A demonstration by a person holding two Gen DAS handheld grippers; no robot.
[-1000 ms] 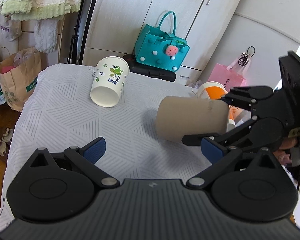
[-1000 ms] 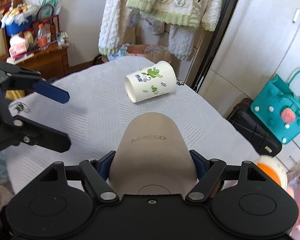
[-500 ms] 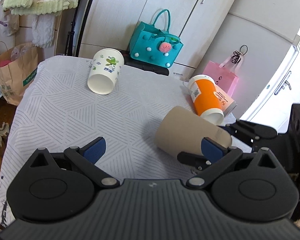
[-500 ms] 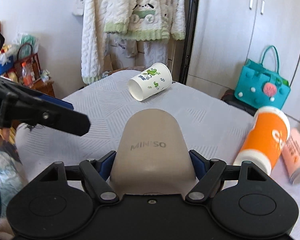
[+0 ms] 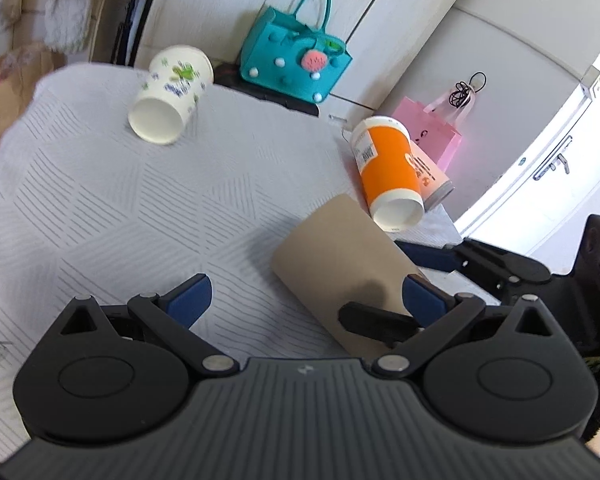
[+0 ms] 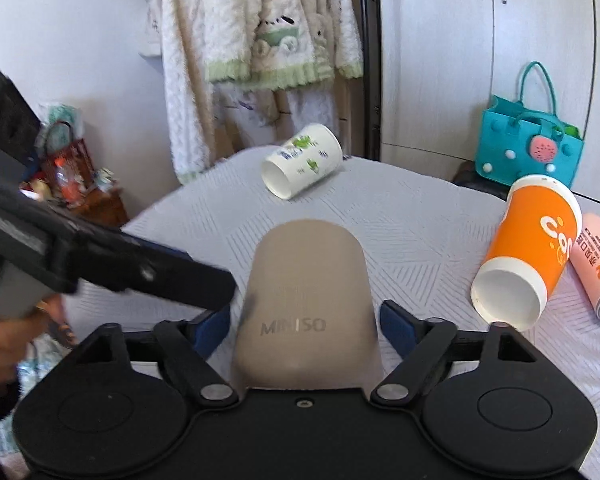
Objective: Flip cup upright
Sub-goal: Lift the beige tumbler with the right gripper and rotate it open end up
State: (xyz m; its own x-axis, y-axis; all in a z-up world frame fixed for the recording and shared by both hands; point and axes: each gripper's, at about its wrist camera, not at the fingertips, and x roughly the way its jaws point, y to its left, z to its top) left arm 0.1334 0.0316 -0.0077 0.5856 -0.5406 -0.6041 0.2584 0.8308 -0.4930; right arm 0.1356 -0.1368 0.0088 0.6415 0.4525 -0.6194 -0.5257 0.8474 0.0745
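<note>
The right hand-held gripper (image 6: 305, 322) has its blue pads clamped on both sides of the tan cup (image 6: 306, 304), MINISO print facing up, cup lying tilted over the table (image 6: 412, 224). The left hand-held gripper (image 5: 306, 300) sits spread wide with nothing between its fingers, just left of that cup. Further out, an orange cup (image 6: 530, 250) lies on its side, touching a pink cup (image 6: 598, 266) beside it. A white cup with green prints (image 6: 302, 166) lies tipped over near the far edge. Teal bag (image 6: 530, 148) behind the table.
</note>
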